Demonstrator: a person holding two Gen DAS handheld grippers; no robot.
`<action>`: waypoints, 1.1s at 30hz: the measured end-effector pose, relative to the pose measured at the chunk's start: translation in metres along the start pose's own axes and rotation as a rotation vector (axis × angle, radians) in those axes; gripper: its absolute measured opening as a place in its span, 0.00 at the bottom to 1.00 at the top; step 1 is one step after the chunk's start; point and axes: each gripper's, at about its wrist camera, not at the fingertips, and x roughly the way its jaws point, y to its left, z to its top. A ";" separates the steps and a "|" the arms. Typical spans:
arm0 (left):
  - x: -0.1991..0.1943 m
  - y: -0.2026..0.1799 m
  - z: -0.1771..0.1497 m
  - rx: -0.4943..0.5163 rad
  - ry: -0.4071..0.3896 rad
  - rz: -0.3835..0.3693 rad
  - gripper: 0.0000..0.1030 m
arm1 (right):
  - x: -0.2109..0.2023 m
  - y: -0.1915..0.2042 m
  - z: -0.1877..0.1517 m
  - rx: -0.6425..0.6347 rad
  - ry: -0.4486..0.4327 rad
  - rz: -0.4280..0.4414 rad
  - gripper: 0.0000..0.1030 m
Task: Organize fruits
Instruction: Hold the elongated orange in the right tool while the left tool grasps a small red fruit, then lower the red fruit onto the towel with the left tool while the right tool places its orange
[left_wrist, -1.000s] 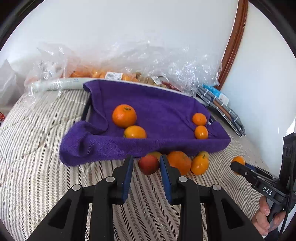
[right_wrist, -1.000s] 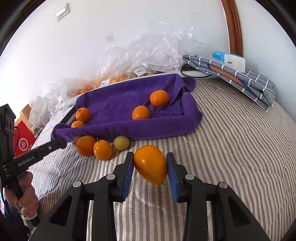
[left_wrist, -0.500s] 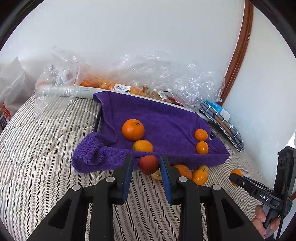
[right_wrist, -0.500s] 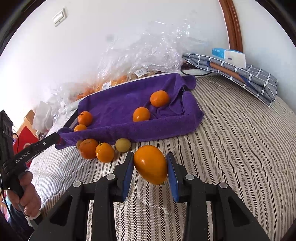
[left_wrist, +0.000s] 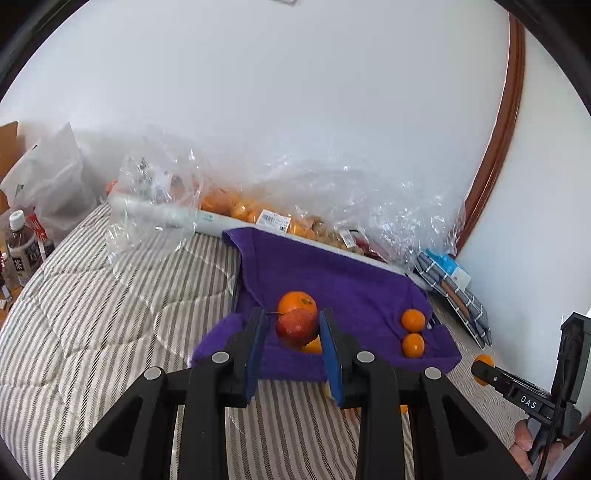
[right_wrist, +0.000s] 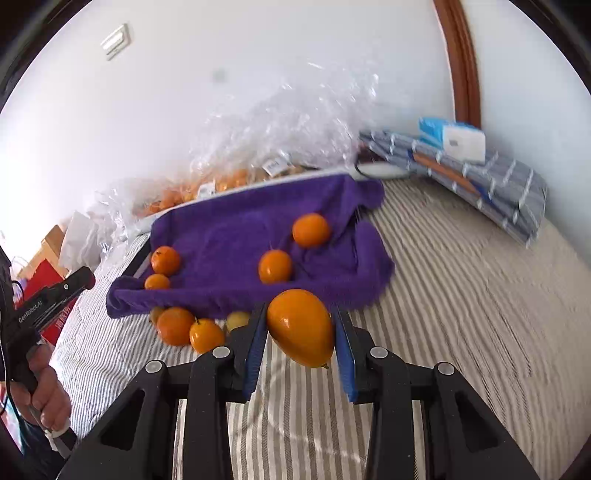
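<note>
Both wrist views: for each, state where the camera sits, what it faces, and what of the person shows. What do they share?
Left wrist: behind the left hand-held gripper, clamping a red apple, facing the purple towel; fingertips at lower right.
Right wrist: behind the right hand-held gripper, clamping an orange oval fruit; a hand at left.
Shared: towel and its four oranges.

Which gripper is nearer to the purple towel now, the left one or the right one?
Left. The left gripper, shut on a red apple, hangs at the purple towel front edge. The right gripper, shut on an orange fruit, is a little before that edge.
</note>
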 end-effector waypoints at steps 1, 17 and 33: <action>-0.001 0.000 0.005 -0.004 -0.010 0.003 0.27 | 0.000 0.002 0.006 -0.014 -0.008 -0.004 0.34; 0.057 0.005 0.016 -0.007 0.001 0.117 0.27 | 0.084 -0.003 0.053 -0.051 0.046 -0.054 0.34; 0.083 -0.001 -0.003 -0.026 0.131 0.082 0.28 | 0.095 -0.019 0.047 0.036 0.058 -0.029 0.34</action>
